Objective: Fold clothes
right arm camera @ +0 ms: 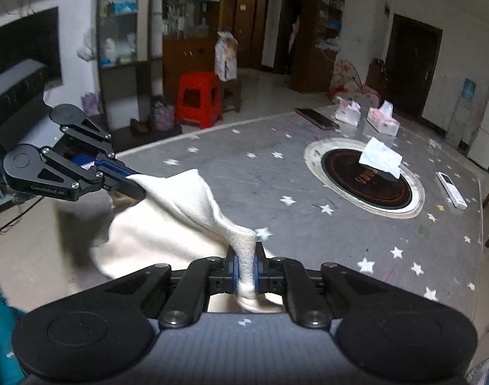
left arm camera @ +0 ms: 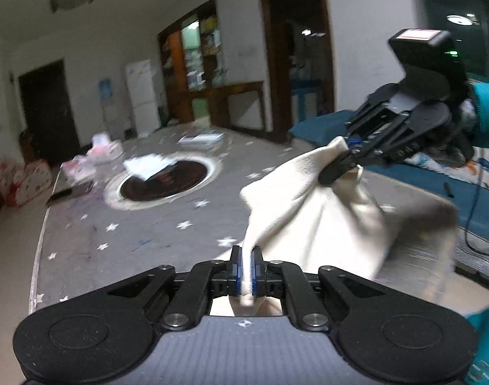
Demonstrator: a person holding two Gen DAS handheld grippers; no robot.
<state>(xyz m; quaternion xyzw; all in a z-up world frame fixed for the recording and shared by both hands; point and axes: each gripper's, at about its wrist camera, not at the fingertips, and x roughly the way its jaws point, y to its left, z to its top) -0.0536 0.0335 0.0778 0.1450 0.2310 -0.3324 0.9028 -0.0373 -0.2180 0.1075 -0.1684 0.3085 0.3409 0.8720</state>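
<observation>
A cream-white fleece garment (left arm camera: 312,218) hangs lifted above the grey star-patterned table (left arm camera: 122,237). My left gripper (left arm camera: 246,256) is shut on one edge of it, cloth bunched between the blue pads. My right gripper (left arm camera: 340,163) is shut on another corner, up and to the right. In the right wrist view the garment (right arm camera: 167,224) spans from my right gripper (right arm camera: 246,256) to my left gripper (right arm camera: 138,186) at the left. The lower part droops towards the table's near edge.
A round black inset (right arm camera: 366,179) with a white tissue (right arm camera: 381,157) on it lies mid-table. Tissue packs (right arm camera: 382,122), a phone (right arm camera: 316,118) and a remote (right arm camera: 451,189) lie at the far side. A red stool (right arm camera: 198,99) and a blue sofa (left arm camera: 421,173) stand beside the table.
</observation>
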